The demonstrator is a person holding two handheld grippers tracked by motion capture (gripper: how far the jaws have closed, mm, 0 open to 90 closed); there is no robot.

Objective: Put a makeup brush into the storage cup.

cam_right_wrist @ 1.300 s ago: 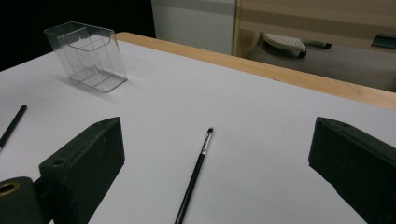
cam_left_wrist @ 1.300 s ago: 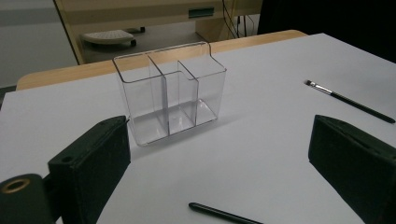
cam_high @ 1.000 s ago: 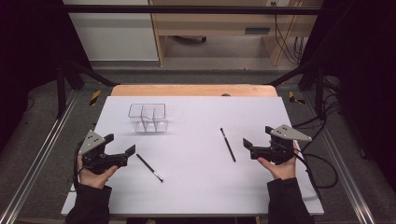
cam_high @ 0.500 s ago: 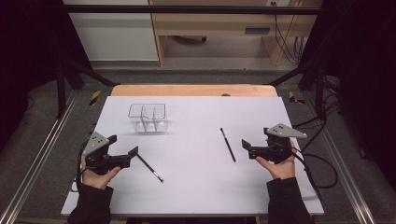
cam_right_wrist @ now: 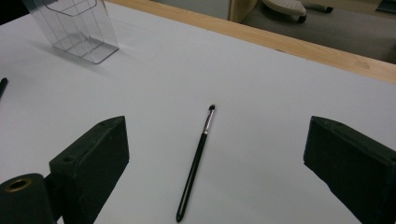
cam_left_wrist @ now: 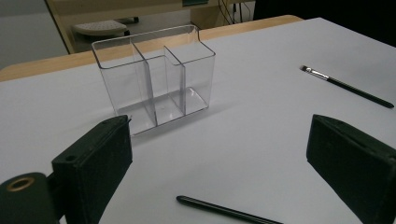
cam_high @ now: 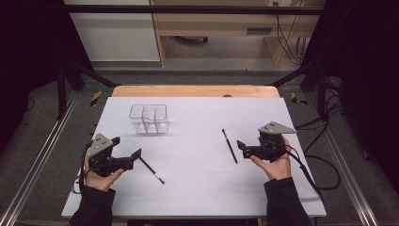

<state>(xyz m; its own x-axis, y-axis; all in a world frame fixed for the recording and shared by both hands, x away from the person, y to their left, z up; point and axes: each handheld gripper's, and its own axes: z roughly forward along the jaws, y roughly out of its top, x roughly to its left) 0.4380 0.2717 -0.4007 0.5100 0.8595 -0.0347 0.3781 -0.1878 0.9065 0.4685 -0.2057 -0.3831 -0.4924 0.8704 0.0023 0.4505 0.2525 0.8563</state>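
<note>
A clear three-compartment organizer [cam_high: 149, 117] [cam_left_wrist: 154, 79] [cam_right_wrist: 74, 28] stands empty at the back left of the white table [cam_high: 197, 188]. One thin black brush [cam_high: 151, 170] [cam_left_wrist: 224, 211] lies just ahead of my left gripper [cam_high: 136, 154] [cam_left_wrist: 219, 154], whose jaws are open with nothing between them. A second black brush with a silver ferrule [cam_high: 229, 146] [cam_right_wrist: 196, 163] [cam_left_wrist: 345, 86] lies right in front of my right gripper [cam_high: 241, 146] [cam_right_wrist: 215, 154]. That gripper is open too, and the brush lies on the table between its jaws, untouched.
A wooden strip [cam_high: 193, 91] runs along the table's far edge. Metal rails [cam_high: 42, 155] flank both sides, and cables [cam_high: 324, 165] trail off to the right. White surface stretches between the two brushes.
The right gripper has edged left, closer to its brush. The left gripper has shifted slightly forward toward the other brush. Both brushes and the organizer stay put.
</note>
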